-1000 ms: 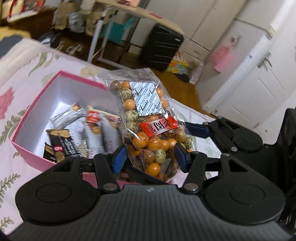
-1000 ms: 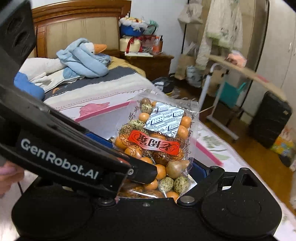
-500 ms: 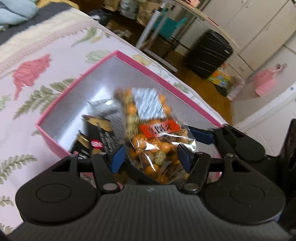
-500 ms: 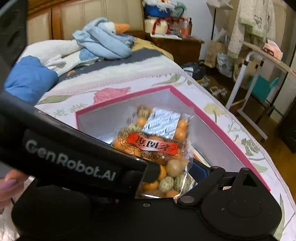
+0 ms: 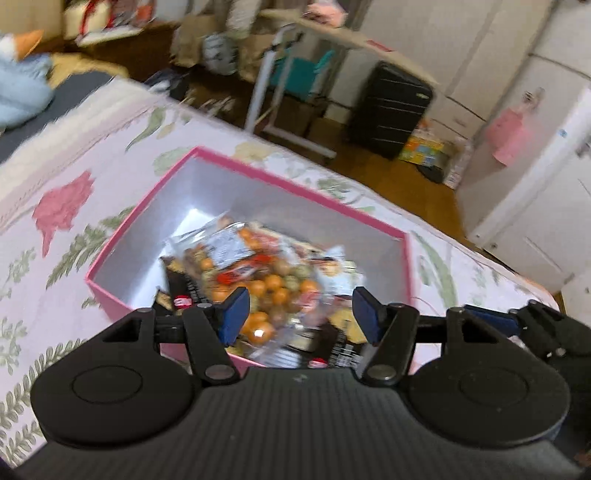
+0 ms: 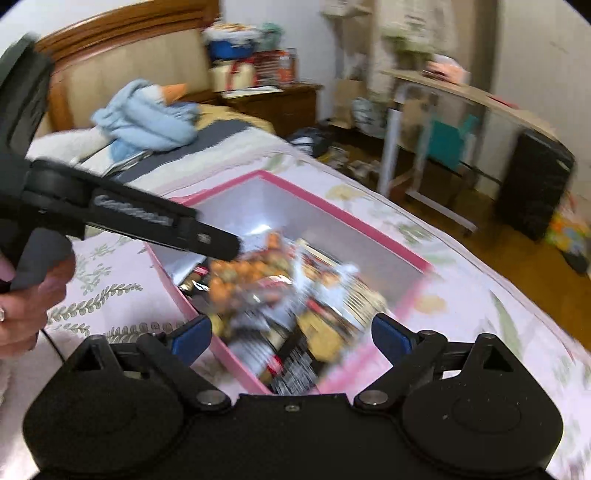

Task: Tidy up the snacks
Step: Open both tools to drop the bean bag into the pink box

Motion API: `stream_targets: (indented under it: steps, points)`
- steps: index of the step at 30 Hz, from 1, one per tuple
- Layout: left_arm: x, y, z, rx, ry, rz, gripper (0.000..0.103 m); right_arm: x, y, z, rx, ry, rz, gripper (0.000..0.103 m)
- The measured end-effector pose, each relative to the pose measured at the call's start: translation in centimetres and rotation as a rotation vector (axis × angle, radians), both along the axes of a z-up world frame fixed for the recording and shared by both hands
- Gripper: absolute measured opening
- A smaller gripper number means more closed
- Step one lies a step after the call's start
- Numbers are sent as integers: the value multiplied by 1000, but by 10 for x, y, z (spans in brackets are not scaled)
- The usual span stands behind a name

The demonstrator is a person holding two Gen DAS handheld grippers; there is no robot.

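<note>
A clear bag of orange and green coated nuts (image 5: 255,273) lies blurred inside the pink box (image 5: 295,184) on the bed, on top of black snack bars (image 5: 181,291) and other packets. My left gripper (image 5: 300,312) hovers over the box's near rim, open, pads clear of the bag. In the right wrist view the same bag (image 6: 251,277) rests in the box (image 6: 332,210). My right gripper (image 6: 291,338) stands wide over the near corner, its jaws closing slightly with nothing between them. The left gripper (image 6: 229,251) reaches in from the left, held by a hand (image 6: 22,306).
The box sits on a floral pink bedspread (image 5: 55,221). A blue plush toy (image 6: 147,122) lies by the wooden headboard. Beyond the bed's edge are a folding table (image 5: 332,33), a black suitcase (image 5: 388,114) and white wardrobe doors (image 5: 535,184).
The bag stood upright between both grippers' pads. Now it lies down in the box, and both grippers have let go and drawn back from it.
</note>
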State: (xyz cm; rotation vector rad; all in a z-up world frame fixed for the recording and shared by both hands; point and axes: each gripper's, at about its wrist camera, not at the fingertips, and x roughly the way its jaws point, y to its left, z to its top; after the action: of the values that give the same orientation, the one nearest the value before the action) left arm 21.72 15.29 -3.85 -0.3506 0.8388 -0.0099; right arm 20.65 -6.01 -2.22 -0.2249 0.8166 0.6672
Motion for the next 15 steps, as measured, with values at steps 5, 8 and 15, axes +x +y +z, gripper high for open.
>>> stream_targets:
  steps: [5,8,15]
  points:
    - [-25,-35,34,45,-83,-104,60,-17,-66,34,39,58,-165,90]
    - [-42,-55,50,63,-131,-173,60,-31,-103,47,39,71,-261,89]
    - [-60,-106,58,54,-146,-298,60,-58,-179,57,42,52,-469,89]
